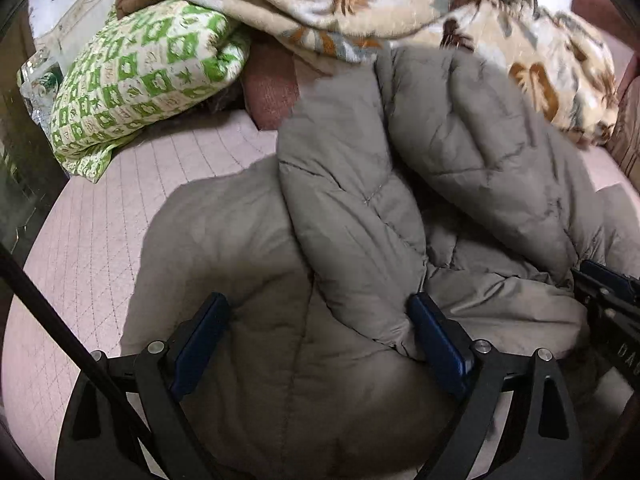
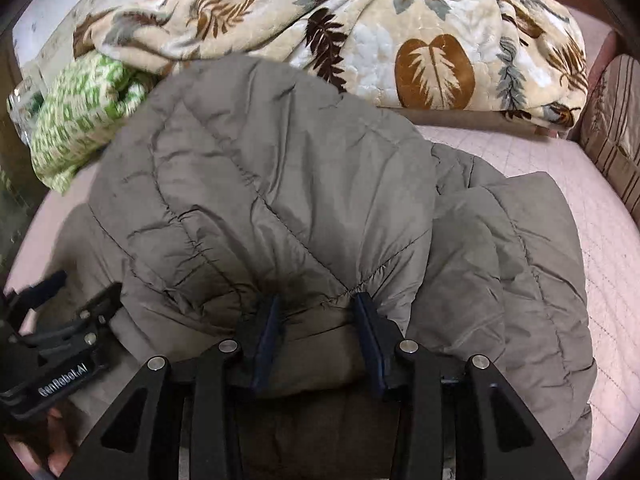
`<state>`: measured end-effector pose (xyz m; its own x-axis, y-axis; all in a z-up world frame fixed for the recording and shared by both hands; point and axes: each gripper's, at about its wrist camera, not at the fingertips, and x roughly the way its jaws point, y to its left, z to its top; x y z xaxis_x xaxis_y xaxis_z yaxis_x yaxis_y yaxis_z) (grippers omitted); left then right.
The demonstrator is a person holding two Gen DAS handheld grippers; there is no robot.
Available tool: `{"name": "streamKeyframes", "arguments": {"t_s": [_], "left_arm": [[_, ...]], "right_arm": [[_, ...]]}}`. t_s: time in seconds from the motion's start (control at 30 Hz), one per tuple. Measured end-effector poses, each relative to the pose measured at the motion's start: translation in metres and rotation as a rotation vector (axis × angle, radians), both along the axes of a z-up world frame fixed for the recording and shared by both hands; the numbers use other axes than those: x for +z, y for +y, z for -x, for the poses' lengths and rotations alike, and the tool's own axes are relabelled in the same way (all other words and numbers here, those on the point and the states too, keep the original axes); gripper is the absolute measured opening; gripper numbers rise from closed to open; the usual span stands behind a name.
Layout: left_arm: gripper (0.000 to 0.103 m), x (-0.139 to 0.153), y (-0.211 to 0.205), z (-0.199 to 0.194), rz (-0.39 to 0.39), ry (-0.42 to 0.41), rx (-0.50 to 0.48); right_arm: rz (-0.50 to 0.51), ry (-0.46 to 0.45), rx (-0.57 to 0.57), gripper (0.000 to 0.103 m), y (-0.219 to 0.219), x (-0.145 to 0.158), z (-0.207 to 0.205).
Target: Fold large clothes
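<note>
Right wrist: right tongs (image 2: 316,320) part-open, straddling jacket (image 2: 280,184) fold.

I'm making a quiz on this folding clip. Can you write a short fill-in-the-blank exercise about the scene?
1. The quilted jacket being folded is ____ in colour.
2. Behind the jacket lies a cream blanket printed with ____.
3. The bundle to the left is white and ____.
4. The jacket rests on a ____ quilted sheet.

Missing words: grey-brown; leaves; green; pink
</note>
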<state>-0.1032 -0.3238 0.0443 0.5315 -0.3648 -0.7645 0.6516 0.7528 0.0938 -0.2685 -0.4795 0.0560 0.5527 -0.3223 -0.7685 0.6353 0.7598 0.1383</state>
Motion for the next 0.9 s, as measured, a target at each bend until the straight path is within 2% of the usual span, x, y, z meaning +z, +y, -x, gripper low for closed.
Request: {"name": "streamKeyframes", "arguments": {"t_s": [0.1,0.2,0.27,0.37,0.47,0.57,0.63,0.77,0.9], "left_arm": [[0.092,0.022,0.021,0.012,0.065,-0.023,0.012],[0.092,0.041,0.05,0.033,0.091,-0.052,0.026],[0.092,0.044,0.07,0.051,0.093,-0.051,0.04],[0.092,0.035,0.102,0.077,0.088,-0.02,0.062],[0.092,0.02,0.127,0.091,0.044,0.018,0.067],[0.092,0.011,0.144,0.09,0.027,0.06,0.088],[0.092,0.008,0.151,0.088,0.024,0.068,0.112],[0.092,-0.007,0.161,0.091,-0.017,0.081,0.16],[0.092,-0.008,0.175,0.111,-0.023,0.063,0.146]], "right_arm": [[-0.024,-0.109,-0.005,0.044,0.014,0.031,0.03],[-0.017,-0.178,-0.005,0.055,0.042,0.053,0.067],[-0.016,-0.212,-0.011,0.064,0.06,0.057,0.09],[-0.03,-0.225,-0.044,0.066,0.077,0.049,0.121],[-0.083,-0.177,-0.042,0.066,0.073,0.035,0.135],[-0.067,-0.125,-0.052,0.066,0.067,0.031,0.149],[-0.065,-0.104,-0.072,0.066,0.065,0.029,0.161],[-0.121,-0.101,-0.085,0.066,0.068,0.02,0.182],[-0.097,-0.063,-0.057,0.066,0.094,0.009,0.196]]}}
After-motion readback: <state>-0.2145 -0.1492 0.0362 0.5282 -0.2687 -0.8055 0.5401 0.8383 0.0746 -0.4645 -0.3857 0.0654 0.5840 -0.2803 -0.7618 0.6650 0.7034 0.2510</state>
